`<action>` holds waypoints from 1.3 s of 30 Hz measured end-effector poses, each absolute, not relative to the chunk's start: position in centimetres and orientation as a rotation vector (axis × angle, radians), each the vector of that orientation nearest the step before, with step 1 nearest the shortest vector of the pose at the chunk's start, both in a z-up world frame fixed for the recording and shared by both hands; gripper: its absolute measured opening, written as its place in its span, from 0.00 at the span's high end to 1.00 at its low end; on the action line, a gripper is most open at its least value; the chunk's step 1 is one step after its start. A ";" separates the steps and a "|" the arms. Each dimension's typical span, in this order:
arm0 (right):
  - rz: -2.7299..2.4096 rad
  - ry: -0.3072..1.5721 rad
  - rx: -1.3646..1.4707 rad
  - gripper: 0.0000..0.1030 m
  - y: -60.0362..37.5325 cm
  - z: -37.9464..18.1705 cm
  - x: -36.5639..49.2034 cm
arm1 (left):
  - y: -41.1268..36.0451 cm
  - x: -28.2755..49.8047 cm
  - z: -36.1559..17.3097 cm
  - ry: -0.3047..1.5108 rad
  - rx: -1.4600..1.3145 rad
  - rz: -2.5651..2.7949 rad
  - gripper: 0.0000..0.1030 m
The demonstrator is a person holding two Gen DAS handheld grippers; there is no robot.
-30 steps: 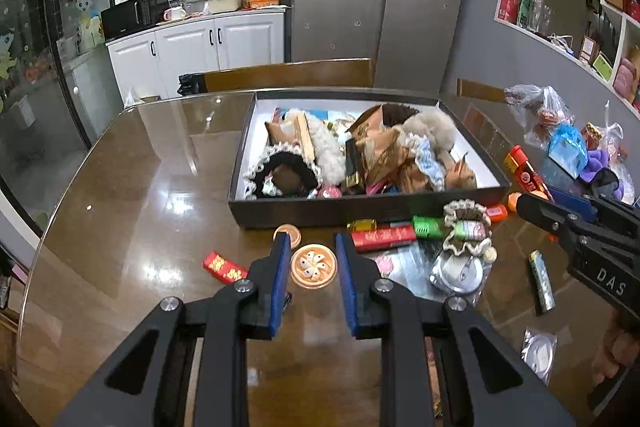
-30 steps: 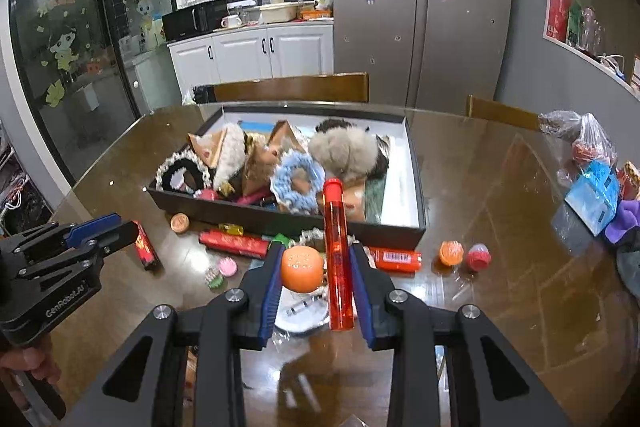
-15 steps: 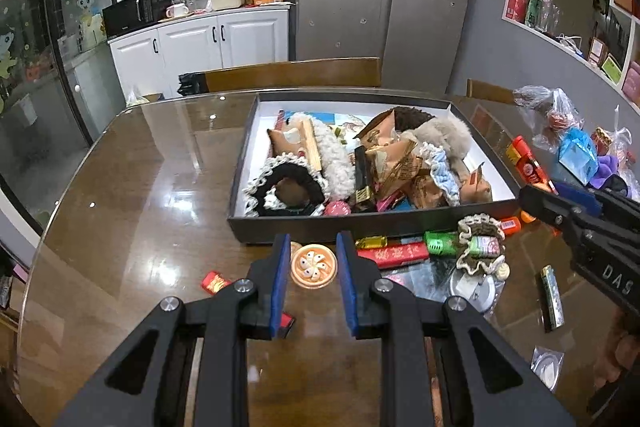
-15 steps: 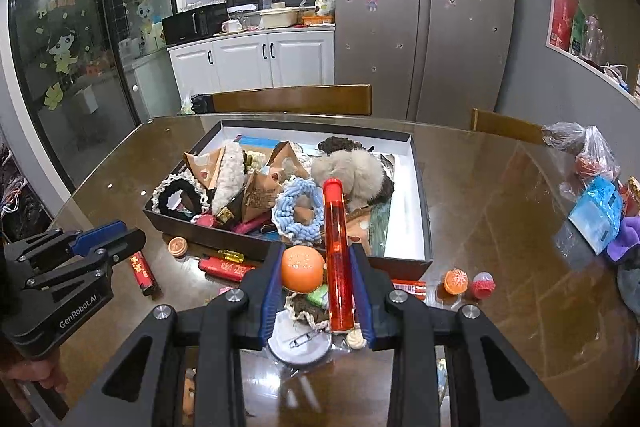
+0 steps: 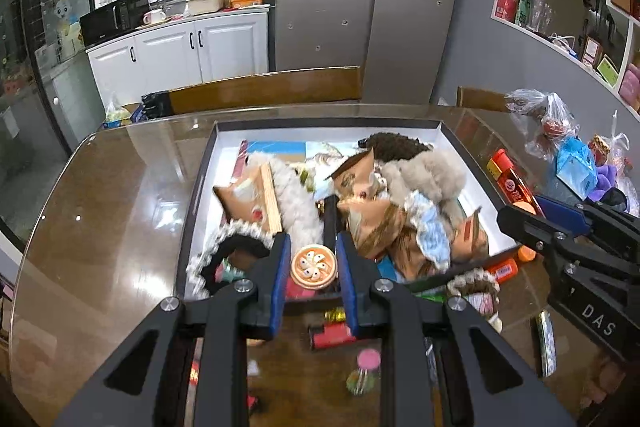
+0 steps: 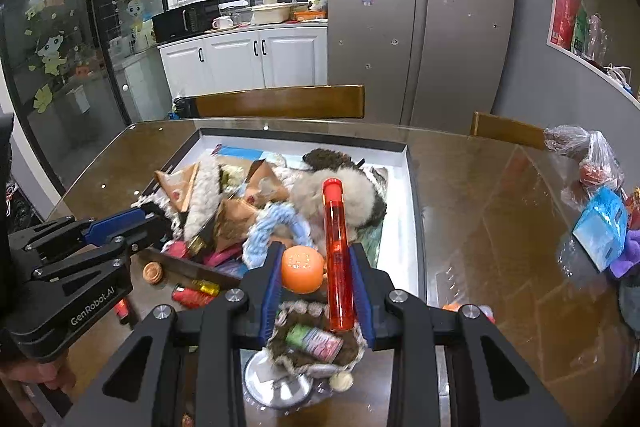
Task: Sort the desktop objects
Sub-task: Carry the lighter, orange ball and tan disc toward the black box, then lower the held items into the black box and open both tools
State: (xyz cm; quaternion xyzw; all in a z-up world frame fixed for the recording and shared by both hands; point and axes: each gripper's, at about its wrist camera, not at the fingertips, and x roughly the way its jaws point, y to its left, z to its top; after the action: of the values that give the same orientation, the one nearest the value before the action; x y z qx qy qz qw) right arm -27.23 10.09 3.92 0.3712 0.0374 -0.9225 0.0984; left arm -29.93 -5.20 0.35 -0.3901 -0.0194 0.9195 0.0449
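The left gripper (image 5: 313, 263) is clamped across the rim of a small round bun-shaped toy (image 5: 313, 265), tan with a pleated top; it looks hard, light and smooth, so a pinch at its widest part suits it, though such a disc could twist out if squeezed off-centre. It hangs over the near wall of the dark tray (image 5: 436, 125), above the black lace-trimmed scrunchie (image 5: 224, 257) at the tray's near left corner. The right gripper (image 6: 316, 273) pinches two things side by side: an orange ball (image 6: 302, 269) against the left pad and a clear red tube (image 6: 338, 255) with a red cap, standing upright against the right pad. Both look rigid, light and slick, and a shared grip is likely insecure, since either may slide past the other. They sit just over the tray's near edge, in front of the pale blue scrunchie (image 6: 276, 231) and a grey fluffy pompom (image 6: 352, 195). The tray is already heaped with soft, springy items. The table (image 6: 500, 227) is glossy brown and reflective, so loose pieces may skid. Behind stand wooden chairs, white cabinets and a steel fridge.
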 end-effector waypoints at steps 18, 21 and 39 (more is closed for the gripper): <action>-2.694 0.149 1.148 0.68 8.6 1.9 -32.5 | -5.2 -34.6 -2.3 -0.060 -1.258 2.769 0.77; -2.689 0.158 1.145 0.68 8.3 1.9 -32.1 | -5.0 -34.4 -2.3 -0.052 -1.251 2.767 0.77; -2.673 0.161 1.164 0.64 8.3 1.5 -32.2 | -4.8 -34.7 -2.7 -0.008 -1.290 2.770 0.72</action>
State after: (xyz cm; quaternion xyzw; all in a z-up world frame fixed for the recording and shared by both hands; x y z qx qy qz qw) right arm -32.17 8.25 1.54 0.3963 0.0547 -0.9098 0.1106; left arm -34.68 -4.80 -2.70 -0.4219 -0.0027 0.9056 0.0430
